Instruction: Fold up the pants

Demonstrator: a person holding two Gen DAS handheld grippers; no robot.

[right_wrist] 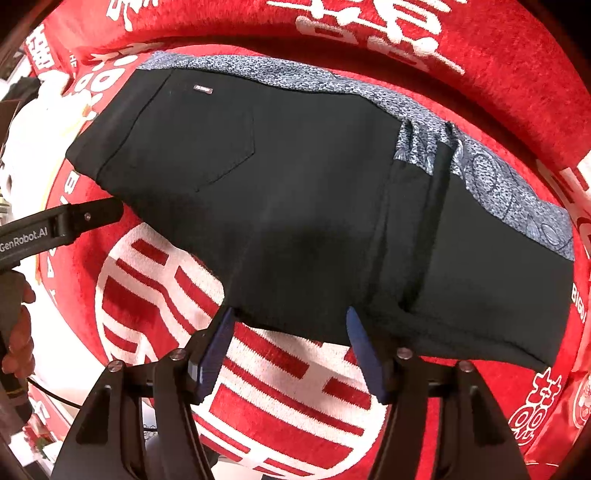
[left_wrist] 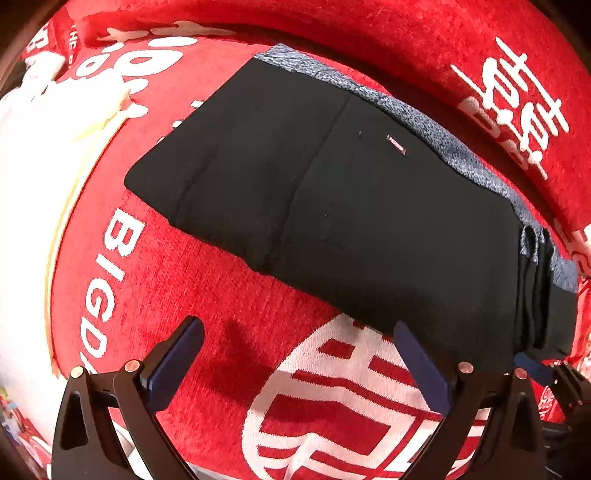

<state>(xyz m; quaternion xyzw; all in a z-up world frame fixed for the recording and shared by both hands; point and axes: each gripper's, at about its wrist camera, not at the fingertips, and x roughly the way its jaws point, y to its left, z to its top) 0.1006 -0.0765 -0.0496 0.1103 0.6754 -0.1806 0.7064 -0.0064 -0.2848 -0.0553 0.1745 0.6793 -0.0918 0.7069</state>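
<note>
The black pants lie folded into a thick flat bundle on a red blanket with white lettering. A blue-grey patterned band runs along their far edge. My left gripper points down, open wide over bare blanket, its right fingertip just short of the pants' near edge. In the right wrist view the pants show a back pocket and a small label. My right gripper stands open at their near edge. The hem lies by its tips and the pads do not press on it. The left gripper's finger reaches in from the left.
A raised red fold of the blanket with white characters runs along the far side. A white cloth area lies to the left. In the right wrist view a person's hand holds the left gripper's handle at the left edge.
</note>
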